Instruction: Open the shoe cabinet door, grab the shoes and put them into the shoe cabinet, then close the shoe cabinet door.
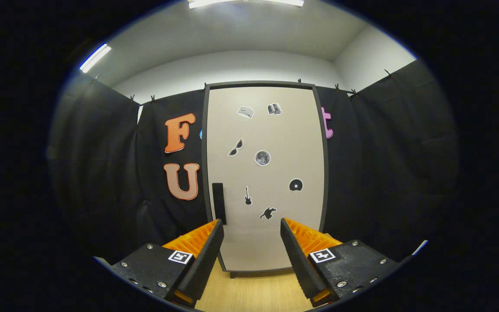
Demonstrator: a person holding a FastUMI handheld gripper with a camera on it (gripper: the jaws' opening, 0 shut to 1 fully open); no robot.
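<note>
Your gripper [251,227] has its fingers spread apart with nothing between them, pointed at the shoe cabinet [266,173] just ahead. On the left edge of the cabinet door [271,138], low down, sits the dark vertical handle [218,203], just above your left fingertip. Small stickers [263,157] dot the middle of the closed door. The cabinet stands on a wooden floor [249,294], against the black cloth wall [383,164].
</note>
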